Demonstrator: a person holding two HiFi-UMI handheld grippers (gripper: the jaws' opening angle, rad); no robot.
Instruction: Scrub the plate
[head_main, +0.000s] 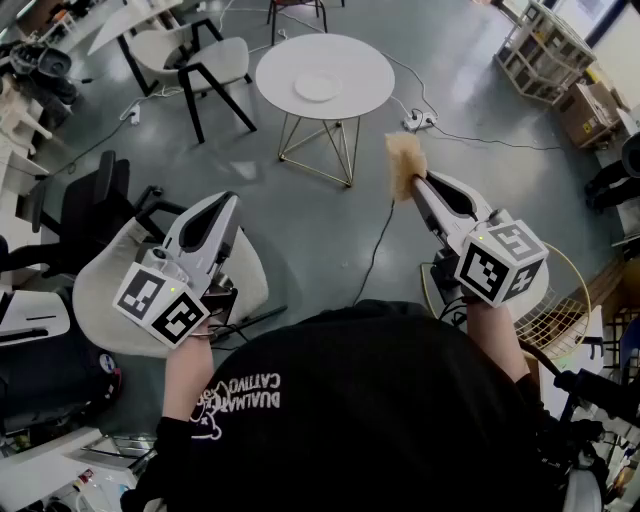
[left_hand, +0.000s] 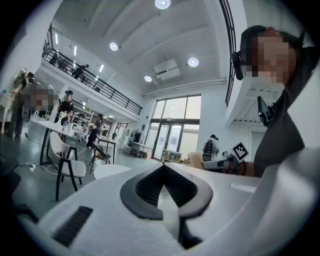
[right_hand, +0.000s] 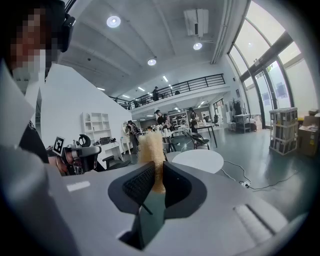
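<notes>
A white plate (head_main: 318, 87) lies on a round white table (head_main: 352, 60) some way ahead of me, far from both grippers. My right gripper (head_main: 414, 181) is shut on a tan fluffy sponge (head_main: 404, 162), which sticks out past its tips toward the table. In the right gripper view the sponge (right_hand: 151, 149) stands pinched between the dark pads (right_hand: 136, 185), with the table (right_hand: 199, 160) beyond. My left gripper (head_main: 226, 204) is held at the left with its jaws shut and nothing between them; in the left gripper view the pads (left_hand: 150, 187) meet.
A white chair with black legs (head_main: 205, 62) stands left of the table. A power strip (head_main: 418, 121) and cables lie on the grey floor to its right. A beige seat (head_main: 105, 300) is under my left gripper, a wire basket (head_main: 560, 310) by my right, and a shelf (head_main: 545, 45) at far right.
</notes>
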